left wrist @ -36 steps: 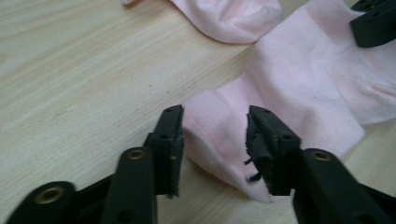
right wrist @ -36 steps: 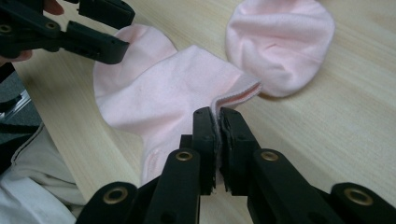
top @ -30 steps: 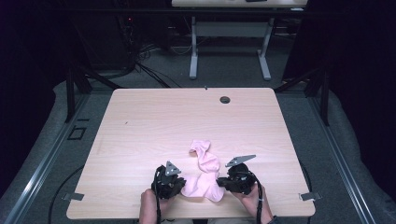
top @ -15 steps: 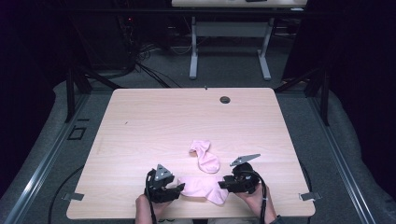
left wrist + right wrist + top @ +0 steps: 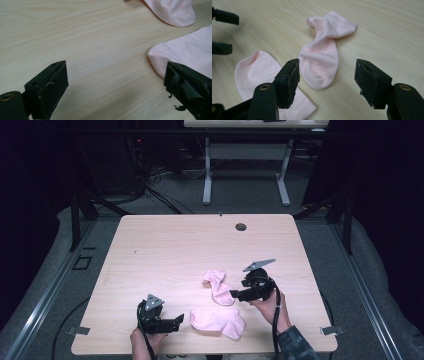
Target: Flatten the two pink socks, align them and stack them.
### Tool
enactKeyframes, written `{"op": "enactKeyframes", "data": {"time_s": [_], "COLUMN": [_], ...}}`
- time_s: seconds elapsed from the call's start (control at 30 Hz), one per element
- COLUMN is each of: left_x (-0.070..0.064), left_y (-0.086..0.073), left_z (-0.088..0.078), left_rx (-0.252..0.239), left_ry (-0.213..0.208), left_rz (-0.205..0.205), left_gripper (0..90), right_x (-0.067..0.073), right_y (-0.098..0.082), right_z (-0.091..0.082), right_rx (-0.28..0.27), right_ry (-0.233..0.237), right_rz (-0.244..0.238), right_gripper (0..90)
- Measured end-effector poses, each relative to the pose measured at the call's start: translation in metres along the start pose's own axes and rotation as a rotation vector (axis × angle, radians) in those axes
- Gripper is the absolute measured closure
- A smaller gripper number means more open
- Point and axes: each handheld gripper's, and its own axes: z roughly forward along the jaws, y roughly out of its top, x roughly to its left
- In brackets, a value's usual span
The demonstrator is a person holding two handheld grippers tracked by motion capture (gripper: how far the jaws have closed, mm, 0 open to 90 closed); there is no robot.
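Observation:
Two pink socks lie on the wooden table [image 5: 165, 250]. One sock [image 5: 218, 321] [image 5: 185, 52] [image 5: 254, 72] is spread flat near the front edge. The other sock [image 5: 219, 287] [image 5: 322, 62] [image 5: 172, 10] lies bunched just behind it. My left gripper [image 5: 179, 321] [image 5: 116, 68] sits left of the flat sock; its jaws have just been opening and stand wide, with bare wood between them. My right gripper [image 5: 234, 294] [image 5: 328, 65] hovers by the bunched sock's toe end; its jaws have just been opening too, and nothing is gripped.
A small round dark grommet [image 5: 241, 226] sits near the table's far edge. A second table [image 5: 245, 155] stands behind on the floor, with cables beside it. The other gripper's jaws [image 5: 223, 30] show at the right gripper view's upper left.
Both grippers were shut on the ends of the front sock and have let go. The sock now lies flat. The left gripper drew back left; the right rose toward the bunched sock.

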Motion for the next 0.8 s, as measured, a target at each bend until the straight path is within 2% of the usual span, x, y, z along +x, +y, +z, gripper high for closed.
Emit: {"op": "enactKeyframes", "data": {"time_s": [0.13, 0.2, 0.33, 0.43, 0.5, 0.63, 0.67, 0.7, 0.8], "left_x": [-0.004, -0.007, -0.020, -0.031, -0.040, -0.051, -0.053, -0.055, -0.058], "left_y": [0.002, 0.006, 0.019, 0.036, 0.050, 0.072, 0.075, 0.080, 0.089], "left_z": [-0.001, -0.001, 0.003, 0.010, 0.019, 0.044, 0.048, 0.054, 0.067], "left_rx": [-0.007, -0.011, -0.016, -0.012, -0.003, 0.055, 0.065, 0.076, 0.103], "left_ry": [0.002, -0.010, -0.058, -0.096, -0.127, -0.175, -0.171, -0.185, -0.193], "left_rz": [0.007, 0.017, 0.031, 0.052, 0.076, 0.082, 0.083, 0.089, 0.088], "left_gripper": [4.9, 6.1, 13.6, 18.6, 25.0, 31.6, 33.2, 34.8, 38.6], "right_x": [-0.009, -0.018, -0.032, -0.038, -0.039, -0.045, -0.047, -0.048, -0.049], "right_y": [0.020, 0.029, 0.039, 0.046, 0.051, 0.058, 0.060, 0.061, 0.064], "right_z": [0.008, 0.016, 0.031, 0.045, 0.053, 0.072, 0.077, 0.079, 0.089], "right_rx": [-0.009, -0.003, 0.020, 0.044, 0.049, 0.074, 0.066, 0.070, 0.084], "right_ry": [-0.019, -0.024, -0.022, -0.017, -0.028, -0.014, 0.000, 0.011, 0.003], "right_rz": [-0.006, -0.006, -0.004, -0.027, -0.052, -0.077, -0.060, -0.060, -0.074], "right_gripper": [39.2, 40.7, 44.3, 47.0, 50.5, 53.1, 54.3, 55.0, 57.6]}}
